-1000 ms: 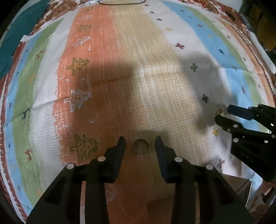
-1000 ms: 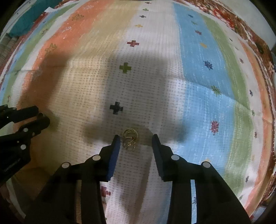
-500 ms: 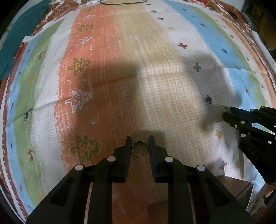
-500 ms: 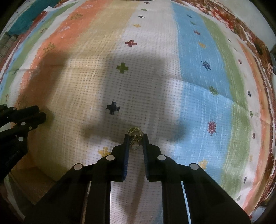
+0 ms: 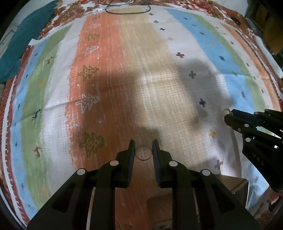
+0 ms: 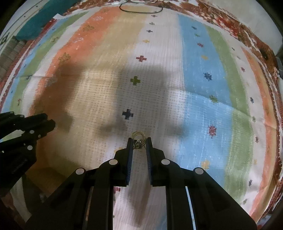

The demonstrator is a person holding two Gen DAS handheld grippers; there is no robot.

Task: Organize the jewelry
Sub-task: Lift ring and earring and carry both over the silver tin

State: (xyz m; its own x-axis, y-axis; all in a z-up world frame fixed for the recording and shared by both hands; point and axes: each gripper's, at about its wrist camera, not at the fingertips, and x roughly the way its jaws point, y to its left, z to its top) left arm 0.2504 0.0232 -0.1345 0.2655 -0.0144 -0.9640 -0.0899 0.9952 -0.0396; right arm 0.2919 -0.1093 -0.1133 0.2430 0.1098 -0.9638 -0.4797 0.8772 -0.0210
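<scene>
My left gripper [image 5: 143, 147] is shut on a thin metal ring [image 5: 143, 152] and holds it above the striped cloth [image 5: 123, 79]. My right gripper [image 6: 139, 143] is shut on a small gold earring cluster [image 6: 138, 137], whose loops stick out past the fingertips. In the left wrist view the right gripper [image 5: 230, 115] is at the right edge with the earring [image 5: 226, 111] at its tip. In the right wrist view the left gripper [image 6: 47, 122] is at the left edge.
A brown box [image 5: 235, 184] lies near the front, partly behind the fingers. A black cable [image 5: 127, 10] and a teal cloth [image 5: 26, 35] lie at the far side. The striped cloth covers the whole surface.
Both grippers closed on their pieces, the left on the ring and the right on the earring, and both have lifted off the cloth.
</scene>
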